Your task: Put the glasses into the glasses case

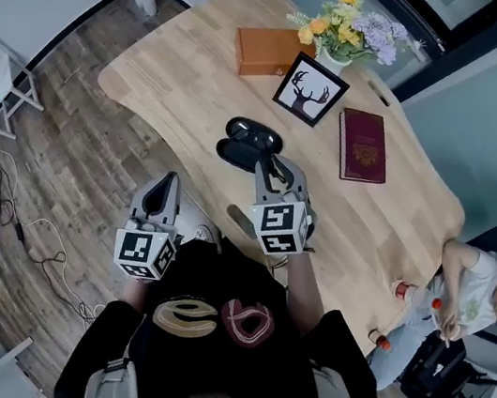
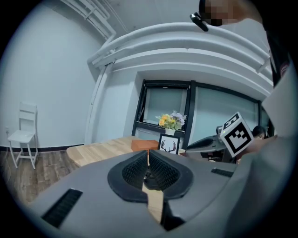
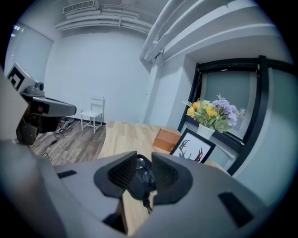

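On the wooden table [image 1: 186, 68], an open black glasses case [image 1: 236, 152], long axis crosswise to the reach. Appears to hold the glasses [image 1: 254, 133] already in its far half, though hard to confirm. Right gripper [image 1: 271, 167] nearer, just beside the case's right end, jaws slightly apart, framing the case but clamping nothing. Left gripper [image 1: 168, 179] off the table edge, jaws together, empty.

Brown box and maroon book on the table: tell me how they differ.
The brown box is plain orange-brown; the maroon book is dark red with a gold emblem. The box is thick, the book thin. In the head view the box lies left of the framed deer picture, the book right of it. Both are rectangular and lie flat on the wooden table.
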`<state>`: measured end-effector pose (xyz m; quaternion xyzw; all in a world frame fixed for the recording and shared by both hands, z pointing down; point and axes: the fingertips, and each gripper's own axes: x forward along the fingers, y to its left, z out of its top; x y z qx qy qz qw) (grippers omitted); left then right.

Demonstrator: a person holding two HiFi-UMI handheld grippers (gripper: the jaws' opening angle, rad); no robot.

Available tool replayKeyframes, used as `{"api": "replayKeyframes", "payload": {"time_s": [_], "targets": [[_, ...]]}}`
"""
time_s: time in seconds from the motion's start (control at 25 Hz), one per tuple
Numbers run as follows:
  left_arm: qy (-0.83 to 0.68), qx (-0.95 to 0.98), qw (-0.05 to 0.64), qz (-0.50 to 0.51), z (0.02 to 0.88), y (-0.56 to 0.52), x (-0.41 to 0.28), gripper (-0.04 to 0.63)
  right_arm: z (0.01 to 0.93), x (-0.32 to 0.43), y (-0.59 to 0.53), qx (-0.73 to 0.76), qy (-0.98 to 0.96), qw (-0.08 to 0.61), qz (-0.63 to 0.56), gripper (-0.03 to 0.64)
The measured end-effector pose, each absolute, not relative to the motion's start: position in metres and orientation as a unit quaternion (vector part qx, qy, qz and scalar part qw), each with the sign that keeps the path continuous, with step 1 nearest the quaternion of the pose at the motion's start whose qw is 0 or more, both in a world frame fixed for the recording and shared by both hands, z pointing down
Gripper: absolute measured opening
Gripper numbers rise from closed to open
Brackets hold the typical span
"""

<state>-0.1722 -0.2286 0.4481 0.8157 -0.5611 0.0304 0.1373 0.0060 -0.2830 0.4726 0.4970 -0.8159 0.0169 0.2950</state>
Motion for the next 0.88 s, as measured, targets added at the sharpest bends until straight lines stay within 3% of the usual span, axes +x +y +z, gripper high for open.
{"api": "replayKeyframes", "payload": {"time_s": [0.36,0.88], "targets": [[-0.551,0.823,0.136,0.024,0.447,-0.225,-0.161,0.023,0.467,0.011,-0.258,0.504,-0.819,0.273,0.036,0.102],[-0.548,0.825,0.135,0.023,0.448,-0.222,-0.151,0.023,0.467,0.008,-0.249,0.495,-0.833,0.242,0.06,0.029]]}}
